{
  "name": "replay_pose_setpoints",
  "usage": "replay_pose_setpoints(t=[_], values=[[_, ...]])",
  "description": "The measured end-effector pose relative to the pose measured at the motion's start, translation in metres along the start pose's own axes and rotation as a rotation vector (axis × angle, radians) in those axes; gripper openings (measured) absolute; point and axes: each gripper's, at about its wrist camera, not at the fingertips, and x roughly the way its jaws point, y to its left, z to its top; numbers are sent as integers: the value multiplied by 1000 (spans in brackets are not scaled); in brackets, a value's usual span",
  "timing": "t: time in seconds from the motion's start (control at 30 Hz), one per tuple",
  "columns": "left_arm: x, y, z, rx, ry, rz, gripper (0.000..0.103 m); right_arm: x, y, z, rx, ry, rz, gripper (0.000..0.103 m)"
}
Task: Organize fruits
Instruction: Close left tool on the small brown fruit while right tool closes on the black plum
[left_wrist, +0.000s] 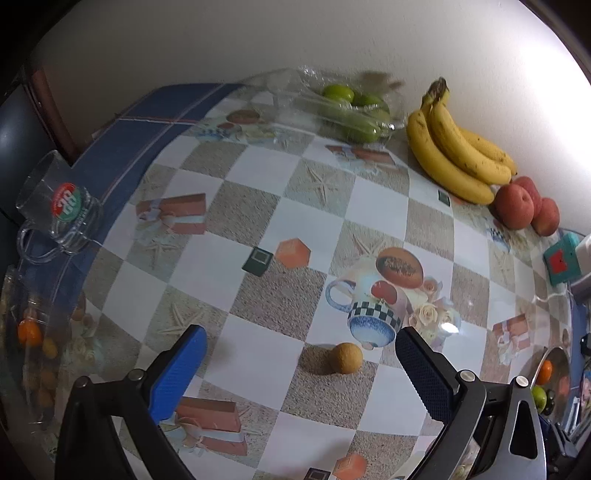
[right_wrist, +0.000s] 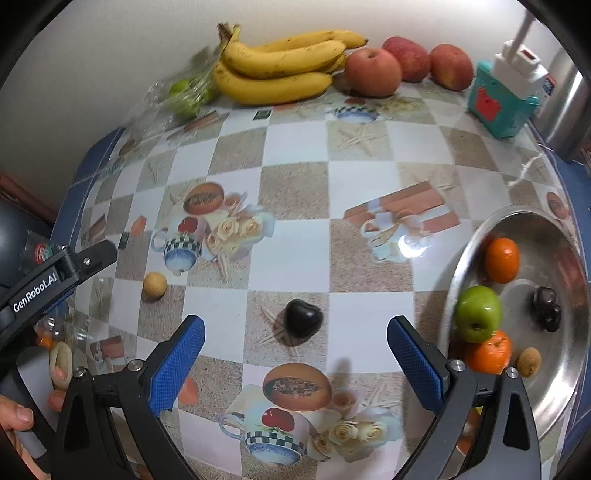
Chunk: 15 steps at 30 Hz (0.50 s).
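A small tan round fruit (left_wrist: 346, 357) lies on the patterned tablecloth just ahead of my open left gripper (left_wrist: 301, 350), between its blue fingertips; the right wrist view shows the same tan fruit (right_wrist: 154, 285) at left. A dark heart-shaped fruit (right_wrist: 303, 318) rests on the cloth just ahead of my open right gripper (right_wrist: 295, 341). The steel bowl (right_wrist: 465, 243) on the right holds a green apple (right_wrist: 477, 313), two oranges, a dark fruit and a small tan one. Bananas (right_wrist: 280, 66), red apples (right_wrist: 373, 72) and bagged green fruits (left_wrist: 351, 109) line the wall.
A glass mug (left_wrist: 61, 212) lies at the table's left edge. A clear container with small orange fruits (left_wrist: 31, 332) sits at the near left. A teal and white box (right_wrist: 498, 99) and a steel vessel (right_wrist: 565, 107) stand at the back right. A hand (right_wrist: 16, 413) holds the left tool.
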Motion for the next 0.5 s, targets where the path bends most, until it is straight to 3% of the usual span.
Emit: replay_pose_setpoints(t=[0.5], values=[[45, -18, -8, 34, 128, -46, 98, 37, 0, -1, -10, 77, -25, 99]])
